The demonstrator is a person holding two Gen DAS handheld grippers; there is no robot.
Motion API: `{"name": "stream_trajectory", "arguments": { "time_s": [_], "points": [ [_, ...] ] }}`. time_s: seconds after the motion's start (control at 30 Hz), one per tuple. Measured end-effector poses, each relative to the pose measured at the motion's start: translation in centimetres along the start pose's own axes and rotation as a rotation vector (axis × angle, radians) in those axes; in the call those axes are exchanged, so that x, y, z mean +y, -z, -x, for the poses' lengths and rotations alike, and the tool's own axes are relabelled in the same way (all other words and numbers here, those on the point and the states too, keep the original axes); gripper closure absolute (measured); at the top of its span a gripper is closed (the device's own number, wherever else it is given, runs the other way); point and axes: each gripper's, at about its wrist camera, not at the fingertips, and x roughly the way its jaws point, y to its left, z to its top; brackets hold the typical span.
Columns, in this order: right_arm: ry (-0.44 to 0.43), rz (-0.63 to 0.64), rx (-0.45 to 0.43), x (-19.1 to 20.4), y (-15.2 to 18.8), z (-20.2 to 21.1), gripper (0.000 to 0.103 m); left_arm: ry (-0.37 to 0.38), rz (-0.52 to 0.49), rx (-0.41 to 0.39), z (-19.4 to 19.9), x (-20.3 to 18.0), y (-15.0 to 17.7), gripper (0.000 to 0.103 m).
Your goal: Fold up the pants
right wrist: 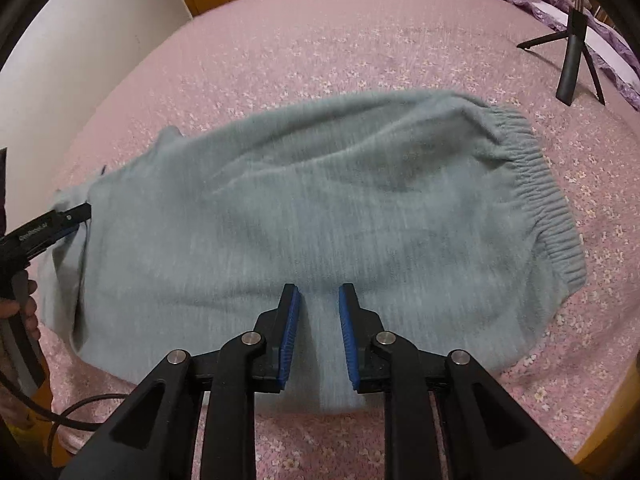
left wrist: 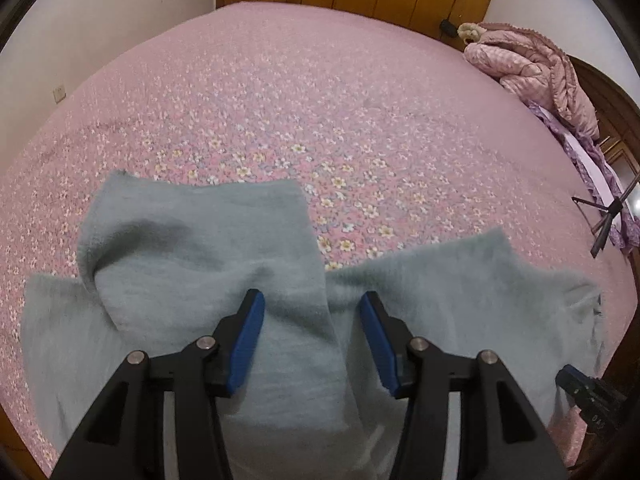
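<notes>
Lying near the front edge of the bed (left wrist: 280, 80), across the flowered pink cover: grey-green fleece pants (right wrist: 312, 208), doubled over, elastic waistband (right wrist: 536, 184) toward the right, leg ends toward the left. Hovering above the leg ends, the left gripper (left wrist: 312, 308), jaws spread wide, gripping nothing. Hanging over the near edge of the seat, the right gripper (right wrist: 319, 300), jaws narrowly parted, nothing between them. Likely risk: pinching only the top layer, so the lower leg dragging and the fold going crooked; soft fleece sliding on the cover and bunching. Hard to make out: fabric blurred; layer count under the top leg; the pants' near edge hidden behind the grippers. Standing well apart toward the right edge: a black tripod (right wrist: 572, 60) and a pink quilt (left wrist: 532, 68).
</notes>
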Motion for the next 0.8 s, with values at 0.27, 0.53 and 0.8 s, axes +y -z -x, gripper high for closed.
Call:
{"name": "stream_trajectory", "arguments": {
  "time_s": [0.27, 0.53, 0.8],
  "points": [
    [-0.041, -0.011, -0.023, -0.5, 0.3, 0.2, 0.080, 0.083, 0.111, -0.072, 3.2, 3.9, 0.7, 0.096],
    [-0.041, -0.020, -0.032, -0.5, 0.4, 0.4, 0.080, 0.067, 0.213, -0.157, 8.2, 8.7, 2.5, 0.099],
    [-0.097, -0.041, -0.033, -0.3, 0.4, 0.3, 0.063, 0.100, 0.216, -0.050, 7.4, 9.5, 4.1, 0.087]
  ]
}}
